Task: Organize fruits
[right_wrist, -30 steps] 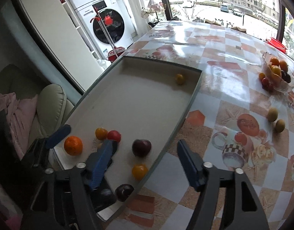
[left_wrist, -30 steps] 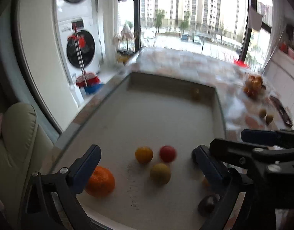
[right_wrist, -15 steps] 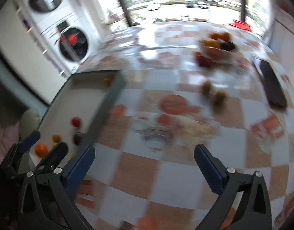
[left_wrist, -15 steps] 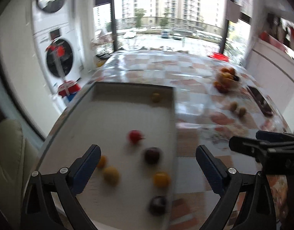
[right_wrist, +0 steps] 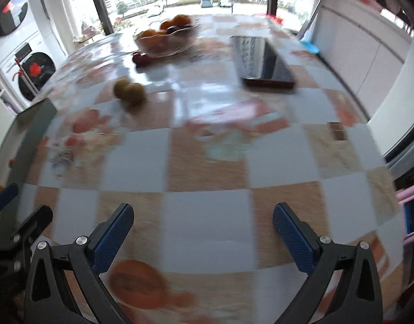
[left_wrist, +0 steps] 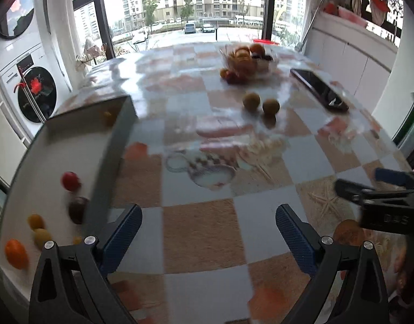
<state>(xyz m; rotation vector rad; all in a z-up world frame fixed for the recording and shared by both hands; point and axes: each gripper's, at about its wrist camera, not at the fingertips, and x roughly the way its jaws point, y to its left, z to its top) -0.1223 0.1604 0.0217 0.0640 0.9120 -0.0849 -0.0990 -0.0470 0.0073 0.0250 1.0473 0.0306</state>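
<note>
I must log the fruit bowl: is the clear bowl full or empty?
The clear bowl is not empty: orange fruits and a dark one sit inside it.

Right gripper (right_wrist: 203,229) spread wide over checkered table (right_wrist: 207,162), fruit bowl (right_wrist: 166,37) beyond

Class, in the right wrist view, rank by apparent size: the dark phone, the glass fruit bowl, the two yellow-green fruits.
1. dark phone
2. glass fruit bowl, farther off, so true size unsure
3. two yellow-green fruits, alike

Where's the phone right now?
The phone lies flat on the table's far right in both wrist views, right of the glass fruit bowl.
</note>
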